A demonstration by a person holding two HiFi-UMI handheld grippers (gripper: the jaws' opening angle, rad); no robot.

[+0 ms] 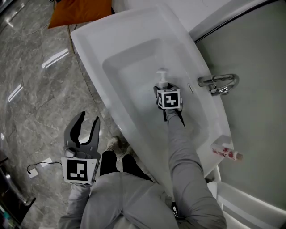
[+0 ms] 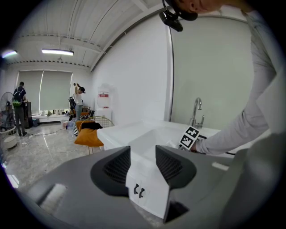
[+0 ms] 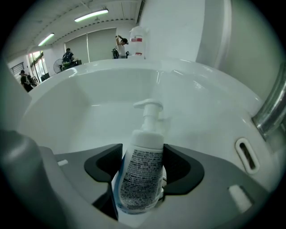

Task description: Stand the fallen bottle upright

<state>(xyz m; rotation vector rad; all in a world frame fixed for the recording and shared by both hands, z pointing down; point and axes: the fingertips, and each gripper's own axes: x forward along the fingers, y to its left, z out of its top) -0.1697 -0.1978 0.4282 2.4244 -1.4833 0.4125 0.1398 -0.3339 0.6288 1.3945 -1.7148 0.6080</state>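
A white pump bottle (image 3: pixel 145 147) with a printed label lies between my right gripper's (image 3: pixel 142 172) jaws, which are shut on its body. Its pump head points away from me toward the far wall of the white sink (image 3: pixel 80 112). From the head view the bottle (image 1: pixel 161 79) pokes out beyond the right gripper (image 1: pixel 163 89), low inside the sink (image 1: pixel 89 40) basin. My left gripper (image 1: pixel 89 119) hangs open over the floor, left of the sink. Nothing is between the left gripper's (image 2: pixel 143 163) jaws.
A chrome faucet (image 1: pixel 217 83) stands on the sink's right ledge, with an overflow slot (image 3: pixel 246 154) below it. A pink-and-white tube (image 1: pixel 226 152) lies on the ledge nearer me. An orange cushion (image 1: pixel 80 11) sits beyond the sink. A white plug and cable (image 1: pixel 34 172) lie on the marble floor.
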